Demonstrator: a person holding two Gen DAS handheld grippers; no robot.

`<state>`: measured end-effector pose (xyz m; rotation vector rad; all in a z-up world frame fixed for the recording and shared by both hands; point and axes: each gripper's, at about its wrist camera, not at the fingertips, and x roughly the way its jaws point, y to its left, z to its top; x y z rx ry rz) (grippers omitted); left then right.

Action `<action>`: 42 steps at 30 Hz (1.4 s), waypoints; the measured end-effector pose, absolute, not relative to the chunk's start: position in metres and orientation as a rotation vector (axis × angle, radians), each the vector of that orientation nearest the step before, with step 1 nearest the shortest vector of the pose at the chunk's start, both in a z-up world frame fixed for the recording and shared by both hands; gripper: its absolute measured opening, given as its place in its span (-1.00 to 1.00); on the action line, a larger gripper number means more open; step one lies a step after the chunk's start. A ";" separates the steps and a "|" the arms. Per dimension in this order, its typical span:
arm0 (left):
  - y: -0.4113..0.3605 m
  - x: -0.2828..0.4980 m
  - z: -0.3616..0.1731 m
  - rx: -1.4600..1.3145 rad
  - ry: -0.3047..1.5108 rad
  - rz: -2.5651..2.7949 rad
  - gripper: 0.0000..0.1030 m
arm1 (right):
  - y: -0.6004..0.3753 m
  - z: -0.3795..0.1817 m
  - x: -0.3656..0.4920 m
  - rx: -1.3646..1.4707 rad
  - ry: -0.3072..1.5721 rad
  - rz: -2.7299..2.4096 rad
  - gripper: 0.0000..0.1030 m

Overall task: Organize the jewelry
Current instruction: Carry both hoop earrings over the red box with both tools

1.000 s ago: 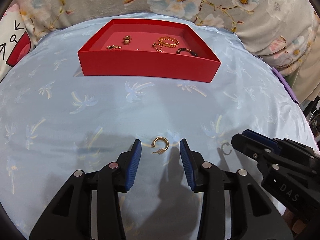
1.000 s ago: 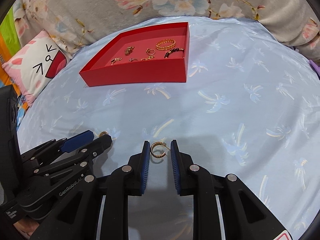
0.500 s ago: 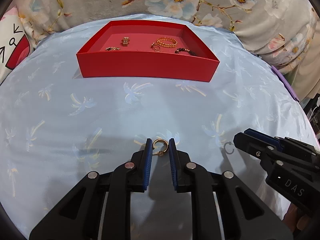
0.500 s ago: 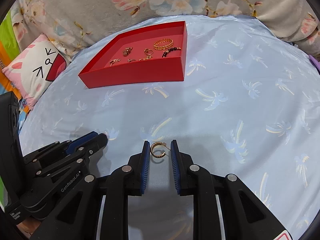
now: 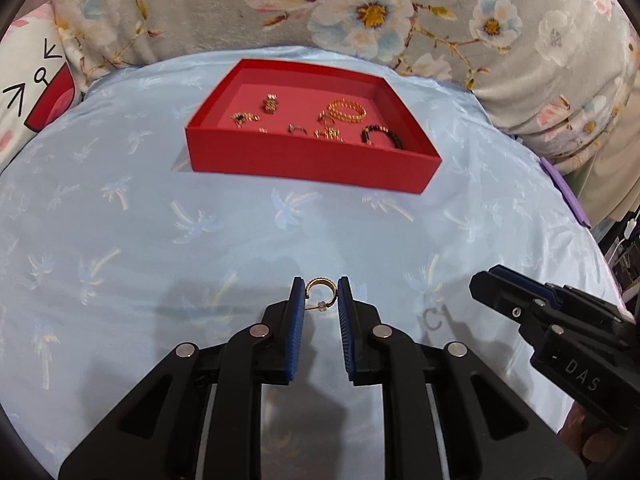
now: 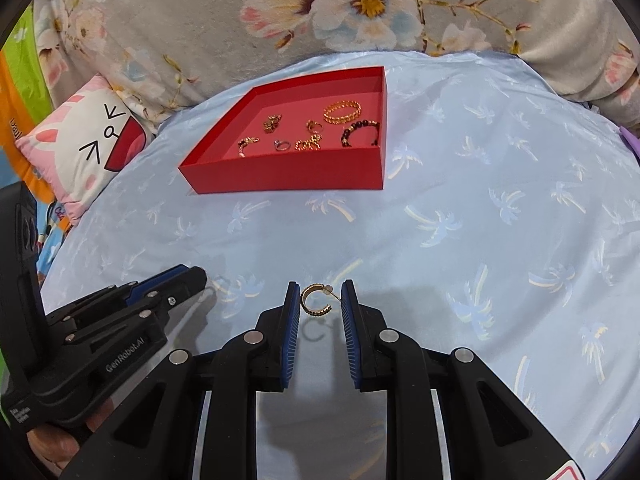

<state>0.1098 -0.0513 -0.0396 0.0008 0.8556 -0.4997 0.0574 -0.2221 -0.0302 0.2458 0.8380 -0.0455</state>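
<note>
Both tongs loaded, I'm at the carry step.

Left gripper (image 5: 322, 294): jaws pinching a gold hoop earring (image 5: 319, 285), an open C with ribbed outer face and its post sticking out below with a small clear stopper on it. It looks lifted clear of the cloth, though I can't be sure.

Right gripper (image 6: 320, 298): jaws pinching the matching hoop earring (image 6: 315, 300), same beaded C shape, post up at 2 o'clock of the hoop against the right pad. Its C-shaped shadow sits on the cloth below, so I judge it off the surface. Pads on both are ribbed blue rubber, frames black plastic.

Surface is a pale blue satin cloth (image 6: 460, 208), shiny, palm print, soft underneath I'd guess.

Target at 12 o'clock, well apart from both tools: red tray (image 5: 312, 162), shallow, matte card-like walls, open top. Inside: gold chain bangle (image 5: 347, 110) at back right, dark beaded bracelet (image 5: 382, 136) front right, small rings and charms centre and left.

Next move as I see it: carry forward over the near wall, release over a bare patch of floor. The grip is on thin curved metal, so slip risk; keep the pinch steady.

Behind: grey floral fabric (image 5: 400, 12).
</note>
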 end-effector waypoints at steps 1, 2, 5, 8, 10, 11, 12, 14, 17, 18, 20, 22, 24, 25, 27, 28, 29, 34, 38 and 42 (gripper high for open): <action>-0.049 0.112 -0.035 -0.003 0.845 -0.497 -0.69 | -0.221 -0.028 0.059 0.243 0.834 -0.043 -0.62; -0.048 0.114 -0.031 -0.007 0.837 -0.493 -0.69 | -0.221 -0.025 0.061 0.239 0.829 -0.040 -0.62; -0.041 0.125 -0.017 -0.024 0.803 -0.482 -0.69 | -0.222 -0.015 0.069 0.239 0.809 -0.024 -0.62; -0.036 0.137 -0.005 -0.029 0.770 -0.467 -0.69 | -0.223 -0.005 0.080 0.240 0.786 -0.013 -0.62; -0.033 0.148 0.004 -0.028 0.742 -0.454 -0.69 | -0.226 0.001 0.089 0.239 0.772 -0.007 -0.62; -0.032 0.152 0.007 -0.026 0.733 -0.450 -0.69 | -0.226 0.004 0.094 0.238 0.767 -0.003 -0.62; -0.032 0.159 0.012 -0.024 0.719 -0.445 -0.69 | -0.227 0.008 0.100 0.236 0.760 0.002 -0.62; -0.032 0.168 0.017 -0.022 0.701 -0.437 -0.69 | -0.229 0.014 0.111 0.231 0.747 0.006 -0.62; -0.034 0.185 0.025 -0.021 0.676 -0.429 -0.69 | -0.232 0.023 0.131 0.223 0.727 0.004 -0.62; -0.036 0.192 0.027 -0.021 0.671 -0.425 -0.69 | -0.233 0.026 0.138 0.223 0.721 0.004 -0.62; -0.039 0.207 0.030 -0.027 0.667 -0.425 -0.69 | -0.236 0.031 0.154 0.226 0.710 0.007 -0.62; -0.043 0.219 0.032 -0.034 0.665 -0.427 -0.69 | -0.239 0.035 0.169 0.233 0.701 0.012 -0.62; -0.048 0.232 0.033 -0.039 0.667 -0.428 -0.69 | -0.241 0.038 0.185 0.240 0.696 0.016 -0.62; -0.050 0.238 0.034 -0.043 0.666 -0.429 -0.69 | -0.242 0.039 0.194 0.242 0.695 0.017 -0.62; -0.056 0.250 0.034 -0.039 0.663 -0.427 -0.69 | -0.243 0.039 0.209 0.246 0.693 0.018 -0.62; -0.059 0.256 0.034 -0.036 0.662 -0.427 -0.69 | -0.243 0.039 0.217 0.248 0.693 0.018 -0.62; -0.063 0.262 0.034 -0.034 0.663 -0.428 -0.69 | -0.244 0.038 0.226 0.247 0.694 0.017 -0.62; -0.075 0.288 0.031 -0.028 0.675 -0.426 -0.69 | -0.245 0.033 0.264 0.263 0.712 0.019 -0.62; -0.082 0.303 0.025 -0.018 0.686 -0.423 -0.69 | -0.243 0.026 0.290 0.254 0.732 0.021 -0.62; -0.086 0.314 0.015 -0.009 0.708 -0.410 -0.69 | -0.242 0.017 0.310 0.252 0.755 0.019 -0.62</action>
